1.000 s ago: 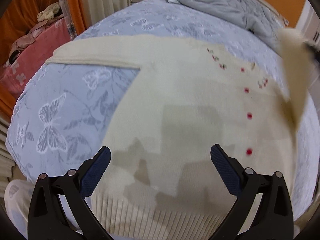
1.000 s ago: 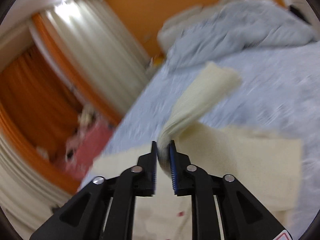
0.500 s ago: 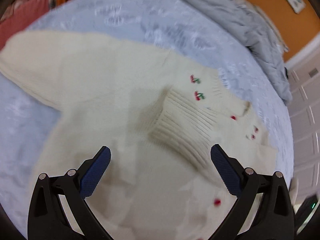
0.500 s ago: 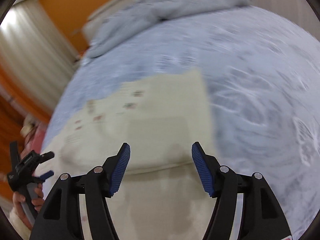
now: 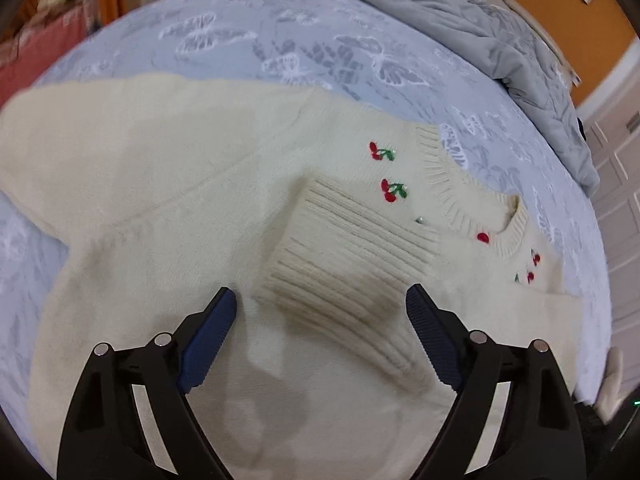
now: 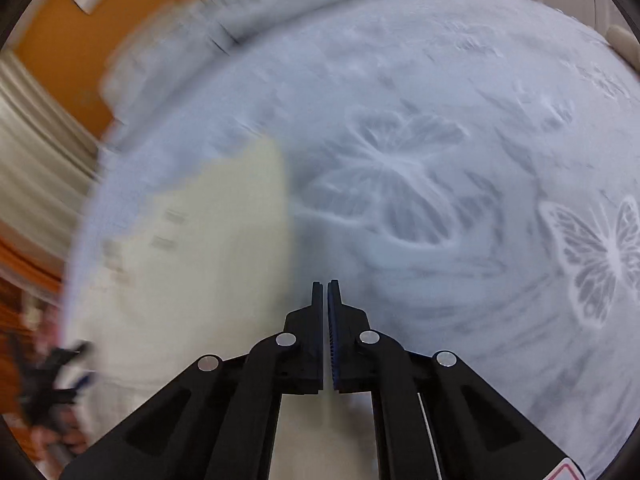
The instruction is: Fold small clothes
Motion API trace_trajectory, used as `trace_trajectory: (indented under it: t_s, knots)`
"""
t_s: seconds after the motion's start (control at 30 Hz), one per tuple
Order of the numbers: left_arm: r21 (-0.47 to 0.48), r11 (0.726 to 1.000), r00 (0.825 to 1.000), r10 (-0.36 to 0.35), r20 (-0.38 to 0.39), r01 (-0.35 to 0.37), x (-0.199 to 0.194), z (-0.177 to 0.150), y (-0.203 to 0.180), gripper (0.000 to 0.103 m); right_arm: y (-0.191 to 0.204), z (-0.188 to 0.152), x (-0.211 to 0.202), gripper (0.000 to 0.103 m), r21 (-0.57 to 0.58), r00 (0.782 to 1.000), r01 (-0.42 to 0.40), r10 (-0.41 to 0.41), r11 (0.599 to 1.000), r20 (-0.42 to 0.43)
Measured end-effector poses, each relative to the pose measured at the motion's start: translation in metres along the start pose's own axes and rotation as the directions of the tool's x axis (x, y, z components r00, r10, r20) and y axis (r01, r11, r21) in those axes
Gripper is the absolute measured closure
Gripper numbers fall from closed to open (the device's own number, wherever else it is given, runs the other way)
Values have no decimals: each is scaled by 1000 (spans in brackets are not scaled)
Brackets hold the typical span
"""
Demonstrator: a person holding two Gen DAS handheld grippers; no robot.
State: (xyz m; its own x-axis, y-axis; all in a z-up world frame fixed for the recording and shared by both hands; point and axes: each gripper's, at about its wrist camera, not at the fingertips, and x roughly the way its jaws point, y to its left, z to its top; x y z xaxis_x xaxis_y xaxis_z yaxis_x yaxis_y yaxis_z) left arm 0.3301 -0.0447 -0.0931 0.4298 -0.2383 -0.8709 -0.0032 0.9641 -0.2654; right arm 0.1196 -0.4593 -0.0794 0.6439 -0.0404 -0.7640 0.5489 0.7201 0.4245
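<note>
Lying flat on the bed [image 5: 224, 36], a cream cardigan [image 5: 168, 208] now has one sleeve folded across its chest, the ribbed cuff [image 5: 344, 264] resting just below the embroidered cherries [image 5: 394, 191]; a second ago that sleeve hung pinched in the right gripper [image 6: 325, 292] above the bedspread. With the sleeve let go, the right fingers are closing with nothing between them, almost together, over bare butterfly-print fabric just beside the cardigan's edge. The left gripper [image 5: 320, 312] hovers over the cuff, its fingers wide but starting to close, and holds nothing. That puts the first sleeve fold done, by the look of it, with the other sleeve stretched out to the left and not yet folded. Only the left wrist view shows the folded cuff, neckline and grey duvet [image 5: 480, 36] sharply; the blurred right wrist view alone catches the other hand's gripper at its left edge.
</note>
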Motion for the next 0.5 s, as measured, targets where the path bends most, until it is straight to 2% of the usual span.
trace_trajectory:
  t_s: [0.07,0.1,0.13,0.2,0.23,0.27,0.3,0.33,0.37,0.4,0.5]
  knots:
    - [8,1000,1000,-1,22,1,-13,-3,9,11,35,-6,-20,92,-125,998,-27,34,992,53]
    - [0,1000,999,-13,37,13,-21,-4,19,10,48,-11,-18,77,-190,999,-23,30,982,33]
    - [-9,1000,999,-19,46,19,-28,-6,30,9,60,-19,-5,56,-266,1000,18,-23,964,-17]
    - [-49,999,999,-12,42,14,-40,-6,62,6,69,-38,18,55,-368,985,120,-158,922,-75]
    - [-80,997,999,-1,40,4,-44,-3,79,6,80,-46,14,52,-416,979,170,-201,893,-30]
    - [-135,991,999,20,47,-13,-52,1,111,6,93,-56,3,51,-461,979,184,-204,868,5]
    - [-166,986,998,38,55,-29,-57,4,131,6,102,-64,-4,49,-482,984,152,-179,863,-9]
    - [-205,977,996,68,64,-54,-62,8,158,5,110,-75,-15,37,-492,989,118,-149,862,-24]
    - [-243,966,992,105,71,-85,-67,14,183,5,117,-88,-25,32,-499,991,102,-134,861,-28]
    - [-303,944,983,163,81,-131,-72,23,218,5,121,-101,-35,27,-507,992,93,-124,857,-28]
    - [-425,876,944,306,120,-230,-85,45,295,5,135,-151,-56,26,-553,992,48,-106,832,-72]
